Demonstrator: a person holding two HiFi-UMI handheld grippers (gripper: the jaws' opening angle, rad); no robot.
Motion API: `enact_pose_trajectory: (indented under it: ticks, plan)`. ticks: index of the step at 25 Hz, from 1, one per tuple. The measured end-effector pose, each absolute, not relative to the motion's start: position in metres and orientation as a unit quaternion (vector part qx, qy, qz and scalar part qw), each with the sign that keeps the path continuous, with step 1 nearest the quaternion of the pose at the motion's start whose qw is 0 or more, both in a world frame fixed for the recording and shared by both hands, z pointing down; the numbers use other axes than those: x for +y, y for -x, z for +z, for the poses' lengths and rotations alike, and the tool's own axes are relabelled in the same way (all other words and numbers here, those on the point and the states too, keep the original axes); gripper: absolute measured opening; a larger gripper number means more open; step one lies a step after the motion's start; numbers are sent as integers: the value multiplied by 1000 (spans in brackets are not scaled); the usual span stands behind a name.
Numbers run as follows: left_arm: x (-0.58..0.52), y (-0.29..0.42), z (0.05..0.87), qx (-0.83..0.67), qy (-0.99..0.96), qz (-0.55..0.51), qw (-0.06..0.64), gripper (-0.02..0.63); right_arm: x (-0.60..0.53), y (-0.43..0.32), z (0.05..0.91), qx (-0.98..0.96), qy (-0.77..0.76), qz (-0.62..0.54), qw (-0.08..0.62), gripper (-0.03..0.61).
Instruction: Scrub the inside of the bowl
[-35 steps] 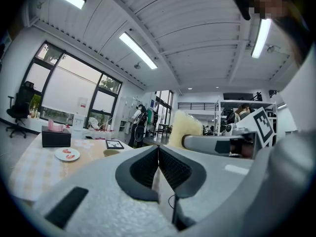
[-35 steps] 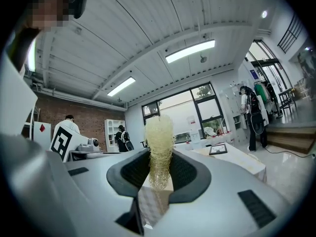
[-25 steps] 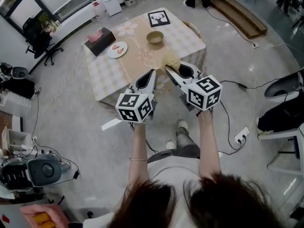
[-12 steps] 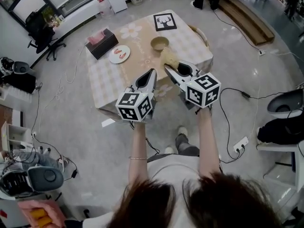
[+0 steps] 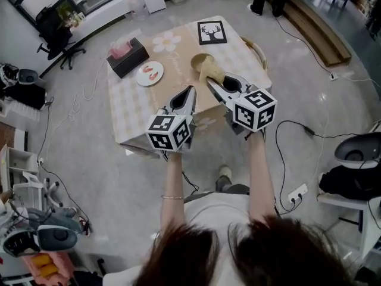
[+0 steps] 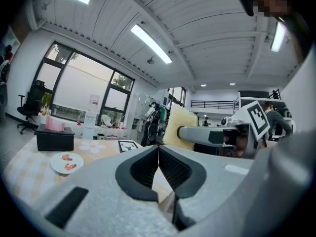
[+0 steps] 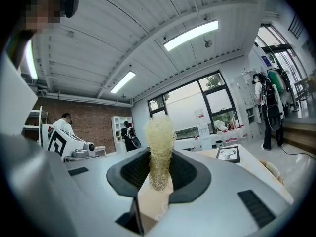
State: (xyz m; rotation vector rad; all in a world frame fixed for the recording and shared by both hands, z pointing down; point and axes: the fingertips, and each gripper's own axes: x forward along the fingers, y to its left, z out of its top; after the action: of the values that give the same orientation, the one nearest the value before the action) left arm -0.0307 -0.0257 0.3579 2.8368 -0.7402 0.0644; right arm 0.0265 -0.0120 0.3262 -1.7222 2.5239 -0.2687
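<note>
A tan bowl (image 5: 199,59) stands on the checked table (image 5: 131,106), near its far right part. My right gripper (image 5: 209,83) is shut on a yellow scrubbing sponge (image 5: 211,70), which sticks up between the jaws (image 7: 159,147) and overlaps the bowl's near rim in the head view. The left gripper (image 5: 191,89) hangs beside it over the table's near edge, shut with nothing in it (image 6: 158,148). In the left gripper view the sponge (image 6: 177,126) and the right gripper (image 6: 207,135) show to the right. Both grippers are held in the air, short of the bowl.
On the table are a dark tissue box (image 5: 127,54), a white plate (image 5: 149,73) with red bits, and a framed deer picture (image 5: 212,32). A wicker chair back (image 5: 257,49) stands at the right edge. Cables lie on the floor around.
The table and bowl have drawn nearer to the grippers in the head view. The sponge now overlaps the bowl's rim. Both grips are unchanged.
</note>
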Motion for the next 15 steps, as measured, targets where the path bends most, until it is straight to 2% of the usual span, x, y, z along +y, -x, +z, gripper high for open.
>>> enact_pose_trajectory:
  ticks: [15]
  plan:
    - [-75,-12,378,-289,-950,28,116,14,-65,-69,354,840,531,-110,19,95]
